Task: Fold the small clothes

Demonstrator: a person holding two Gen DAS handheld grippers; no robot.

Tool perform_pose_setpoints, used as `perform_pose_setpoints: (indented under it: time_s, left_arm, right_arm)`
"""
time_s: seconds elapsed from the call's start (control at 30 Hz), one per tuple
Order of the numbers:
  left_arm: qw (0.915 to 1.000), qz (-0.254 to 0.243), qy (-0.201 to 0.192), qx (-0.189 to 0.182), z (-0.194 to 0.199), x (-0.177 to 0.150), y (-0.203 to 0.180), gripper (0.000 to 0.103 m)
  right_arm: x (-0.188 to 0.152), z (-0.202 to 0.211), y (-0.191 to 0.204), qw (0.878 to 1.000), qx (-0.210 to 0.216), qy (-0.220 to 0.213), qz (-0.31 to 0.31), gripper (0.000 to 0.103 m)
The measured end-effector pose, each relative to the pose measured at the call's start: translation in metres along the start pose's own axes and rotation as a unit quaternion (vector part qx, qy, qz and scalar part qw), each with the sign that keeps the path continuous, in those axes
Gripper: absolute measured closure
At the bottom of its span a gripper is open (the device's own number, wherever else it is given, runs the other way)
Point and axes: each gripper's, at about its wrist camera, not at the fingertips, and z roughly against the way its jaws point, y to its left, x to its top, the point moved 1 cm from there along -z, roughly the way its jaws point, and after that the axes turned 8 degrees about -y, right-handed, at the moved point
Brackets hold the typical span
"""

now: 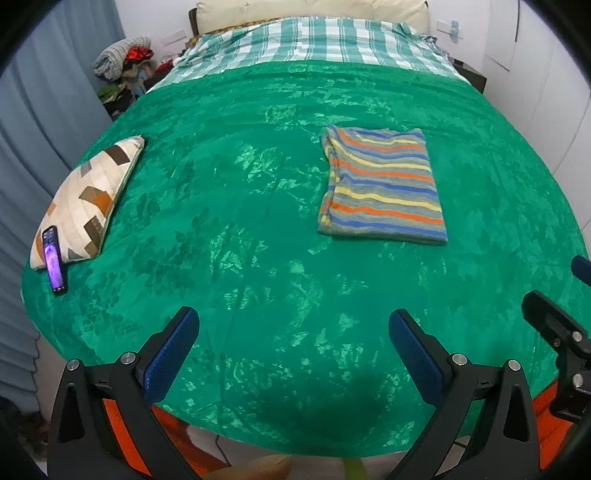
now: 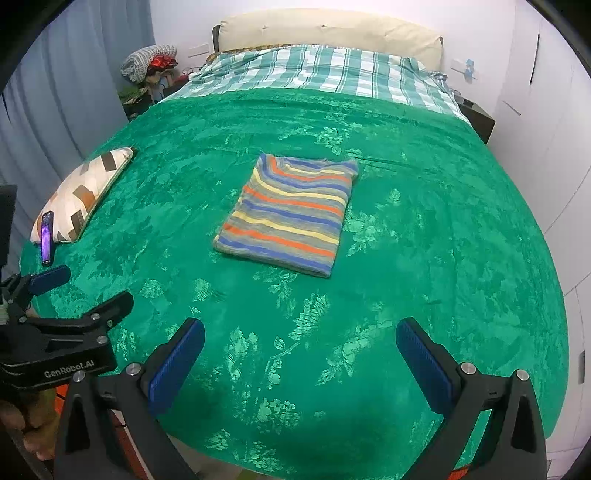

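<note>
A striped garment (image 1: 382, 184) (image 2: 290, 214), folded into a flat rectangle, lies on the green bedspread (image 1: 258, 240) (image 2: 406, 258) near the middle of the bed. My left gripper (image 1: 293, 325) hovers open over the near edge of the bed, well short of the garment, with nothing between its blue pads (image 1: 170, 354). My right gripper (image 2: 301, 334) is also open and empty, held back from the garment. In the left wrist view the right gripper's fingers (image 1: 550, 321) show at the right edge. The left gripper (image 2: 79, 291) appears at the lower left of the right wrist view.
A patterned cushion (image 1: 85, 199) (image 2: 83, 192) lies at the bed's left edge with a lit phone (image 1: 54, 260) (image 2: 47, 238) beside it. A checked sheet (image 1: 317, 40) and pillow (image 2: 328, 27) are at the head. Clothes (image 1: 123, 62) pile up by the curtain. White cupboards (image 2: 554, 129) stand right.
</note>
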Motion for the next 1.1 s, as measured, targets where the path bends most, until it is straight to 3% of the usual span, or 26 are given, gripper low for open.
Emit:
perform_pose_setpoints:
  time_s: [0.17, 0.47, 0.83, 1.1]
  left_arm:
    - [0.9998, 0.002, 0.017, -0.01, 0.001, 0.006, 0.001, 0.001]
    - [0.9997, 0.004, -0.022, 0.009, 0.015, 0.02, 0.008, 0.001]
    - [0.9997, -0.001, -0.02, 0.017, 0.009, 0.02, 0.005, 0.001]
    - [0.9996, 0.007, -0.027, 0.003, 0.014, 0.021, 0.004, 0.001]
  right_arm:
    - [0.01, 0.001, 0.002, 1.0, -0.008, 0.003, 0.004, 0.001]
    - [0.019, 0.004, 0.011, 1.0, -0.012, 0.0, 0.013, 0.001]
    - [0.019, 0.005, 0.001, 1.0, -0.026, -0.001, 0.004, 0.001]
    - [0.022, 0.009, -0.007, 0.999, -0.03, -0.009, -0.007, 0.001]
